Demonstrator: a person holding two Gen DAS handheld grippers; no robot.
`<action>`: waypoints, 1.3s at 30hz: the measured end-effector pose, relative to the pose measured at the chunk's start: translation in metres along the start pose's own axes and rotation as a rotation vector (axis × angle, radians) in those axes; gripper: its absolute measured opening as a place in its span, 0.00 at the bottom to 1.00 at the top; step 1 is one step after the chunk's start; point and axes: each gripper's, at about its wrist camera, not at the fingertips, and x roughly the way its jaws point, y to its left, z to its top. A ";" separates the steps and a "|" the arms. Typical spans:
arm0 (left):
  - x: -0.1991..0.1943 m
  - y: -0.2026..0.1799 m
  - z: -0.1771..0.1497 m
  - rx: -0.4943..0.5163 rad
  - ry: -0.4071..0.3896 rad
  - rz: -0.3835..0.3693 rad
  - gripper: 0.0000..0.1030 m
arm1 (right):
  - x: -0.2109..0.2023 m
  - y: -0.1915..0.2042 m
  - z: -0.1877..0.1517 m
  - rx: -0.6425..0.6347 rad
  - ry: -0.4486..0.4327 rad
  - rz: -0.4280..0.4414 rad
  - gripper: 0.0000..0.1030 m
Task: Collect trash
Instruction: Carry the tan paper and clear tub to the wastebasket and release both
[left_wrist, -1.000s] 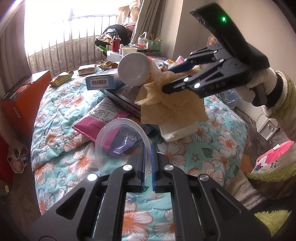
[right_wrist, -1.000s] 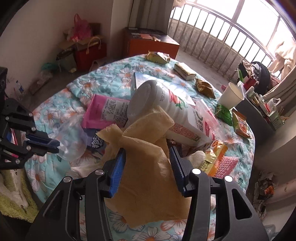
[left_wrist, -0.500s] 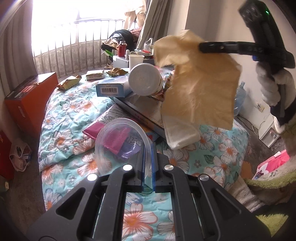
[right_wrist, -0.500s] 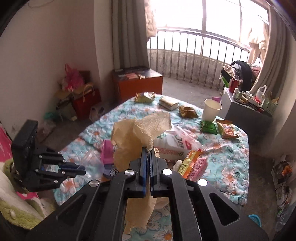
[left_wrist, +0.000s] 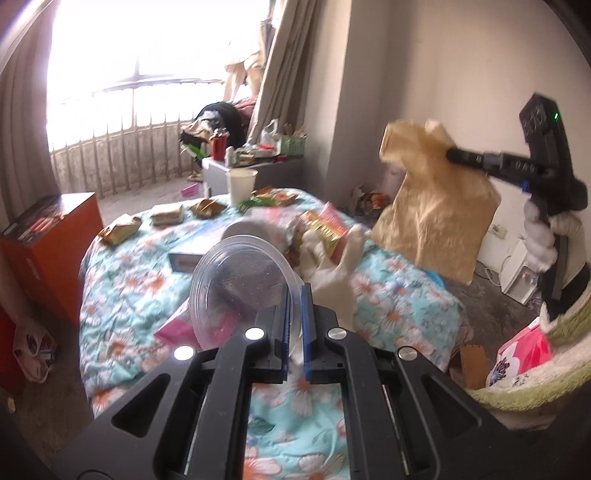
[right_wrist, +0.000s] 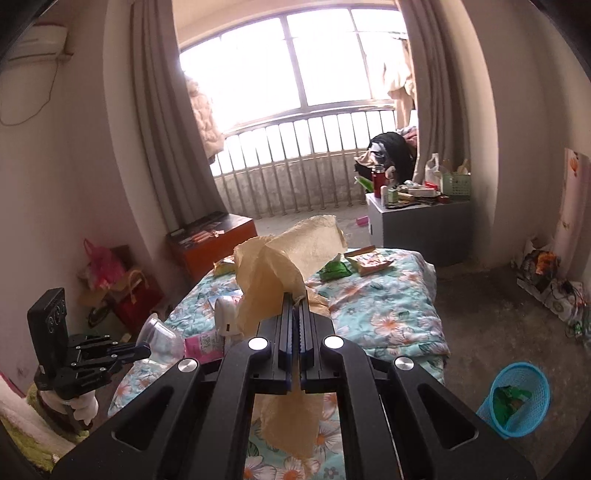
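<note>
Tan paper (right_wrist: 280, 273) – right claw (right_wrist: 294, 317), lid (left_wrist: 240, 284) – left claw (left_wrist: 294, 314)

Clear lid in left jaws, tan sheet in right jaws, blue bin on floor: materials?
Clear lid: thin transparent plastic, glossy; the bedding shows through it.
Tan sheet: likely paper napkin or tissue, matte, creased, hanging limp.
Blue bin: looks like moulded plastic mesh; green trash shows through the lattice wall.

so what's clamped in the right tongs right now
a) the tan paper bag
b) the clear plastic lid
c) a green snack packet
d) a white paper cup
a: the right tongs are shut on the tan paper bag, which hangs in the air above the bed; the clear plastic lid sits in the left tongs instead.
</note>
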 end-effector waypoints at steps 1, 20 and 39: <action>0.001 -0.004 0.005 0.009 -0.002 -0.025 0.04 | -0.002 -0.005 -0.005 0.026 -0.005 -0.011 0.03; 0.076 -0.119 0.087 0.198 0.052 -0.294 0.04 | -0.047 -0.092 -0.066 0.268 -0.117 -0.149 0.03; 0.160 -0.254 0.112 0.387 0.122 -0.501 0.04 | -0.106 -0.172 -0.111 0.423 -0.210 -0.265 0.03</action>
